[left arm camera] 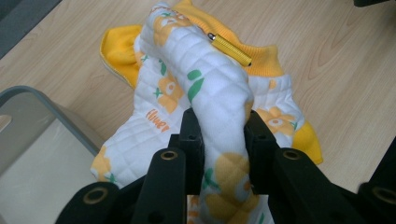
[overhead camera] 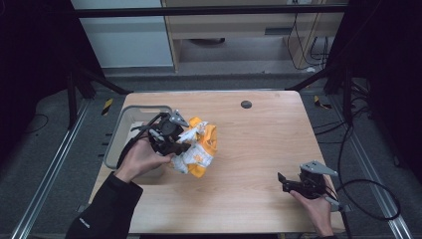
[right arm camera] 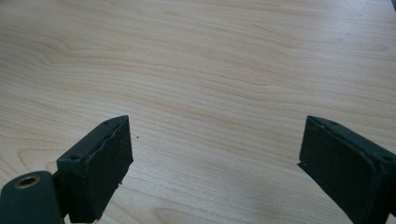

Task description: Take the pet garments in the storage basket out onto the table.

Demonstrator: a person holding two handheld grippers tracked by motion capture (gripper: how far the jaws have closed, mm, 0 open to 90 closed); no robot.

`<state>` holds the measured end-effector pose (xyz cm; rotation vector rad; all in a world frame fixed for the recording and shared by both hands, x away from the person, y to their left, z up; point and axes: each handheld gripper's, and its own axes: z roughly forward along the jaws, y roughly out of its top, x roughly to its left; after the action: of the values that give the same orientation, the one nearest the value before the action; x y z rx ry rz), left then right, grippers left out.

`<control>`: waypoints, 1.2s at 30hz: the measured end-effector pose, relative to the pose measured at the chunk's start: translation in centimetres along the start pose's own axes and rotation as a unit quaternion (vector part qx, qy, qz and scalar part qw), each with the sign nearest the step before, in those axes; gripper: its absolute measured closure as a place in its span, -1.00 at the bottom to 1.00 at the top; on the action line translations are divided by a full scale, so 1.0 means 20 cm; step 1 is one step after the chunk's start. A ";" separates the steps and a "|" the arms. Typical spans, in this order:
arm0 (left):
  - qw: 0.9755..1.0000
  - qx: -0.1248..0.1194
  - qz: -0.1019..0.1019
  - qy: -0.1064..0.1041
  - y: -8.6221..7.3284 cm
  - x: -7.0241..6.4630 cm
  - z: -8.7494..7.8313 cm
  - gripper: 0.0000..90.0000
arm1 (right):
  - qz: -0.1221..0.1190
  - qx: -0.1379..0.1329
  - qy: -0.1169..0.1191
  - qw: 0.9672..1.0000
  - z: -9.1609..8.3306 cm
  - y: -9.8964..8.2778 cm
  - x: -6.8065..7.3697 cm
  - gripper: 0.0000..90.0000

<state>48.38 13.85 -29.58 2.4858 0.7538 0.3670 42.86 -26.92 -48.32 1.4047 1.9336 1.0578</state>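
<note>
Quilted white cloth with orange flowers and yellow trim, a small garment (left arm camera: 205,107), is pinched between the jaws of the left hand-held gripper (left arm camera: 218,140). The pads press in on a thick fold of it, so the jaws stand closed on the fabric and the bunched cloth rises between them. That bite on a gathered fold, rather than on a thin edge, probably keeps the soft piece from slipping when it is carried. The rest of the garment spreads ahead of this hand-held gripper and rests on the worktop (left arm camera: 327,56). A yellow metal zip pull (left arm camera: 229,48) lies on the cloth just beyond the gripped fold. A grey bin (overhead camera: 130,130) sits close beside the left hand-held gripper, on its outer side, which suggests the garment is bound for it. The right hand-held gripper (overhead camera: 294,185) waits well apart, its jaws spread wide over bare wood with nothing between them, seemingly kept clear of the work.
</note>
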 end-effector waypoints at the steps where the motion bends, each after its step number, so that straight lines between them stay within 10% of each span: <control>1: 1.000 0.000 0.002 -0.005 0.00 -0.01 0.02 0.62 | 0.000 -0.001 -0.001 1.000 0.00 0.00 0.00 -0.79; 36: 0.997 0.028 0.066 -0.042 0.04 -0.15 0.30 0.61 | -0.006 -0.004 -0.011 1.000 0.00 0.00 0.00 -0.80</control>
<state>48.64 9.20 -34.38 2.5938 0.5764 0.2905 42.85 -27.00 -48.34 1.3936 1.9176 1.0386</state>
